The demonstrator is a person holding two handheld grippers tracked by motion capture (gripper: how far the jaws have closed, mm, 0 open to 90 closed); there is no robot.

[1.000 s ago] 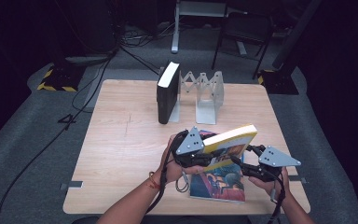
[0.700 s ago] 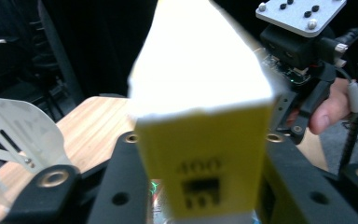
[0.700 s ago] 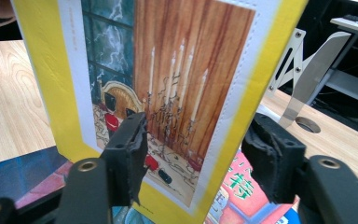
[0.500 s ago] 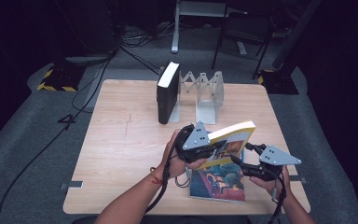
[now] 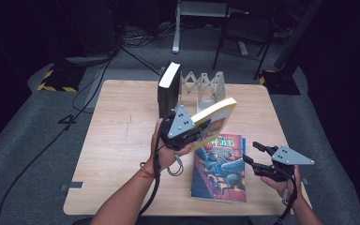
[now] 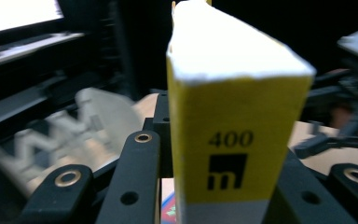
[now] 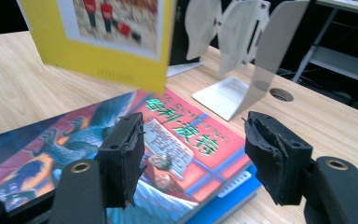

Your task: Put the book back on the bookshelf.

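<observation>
Lifted since the earlier frame: yellow book (image 5: 214, 117), now clear of the stack and tilted, far end raised toward the rack; my left jaws have just been closing, with its spine between them.

Table (image 5: 122, 136): pale wood.

Black book (image 5: 168, 89): upright at the far side, against the left end of the rack.

Rack (image 5: 206, 86): grey zigzag, far centre, just right of the black book.

Picture book (image 5: 220, 168): flat at the near right, atop a blue one (image 7: 235, 186).

Left gripper (image 5: 201, 129): I hold it mid-table, clamped on the yellow book (image 6: 233, 140).

Right gripper (image 5: 253, 154): I hold it near right, just beside the picture book's right edge, jaws apart, nothing between the pads (image 7: 126, 154).
</observation>
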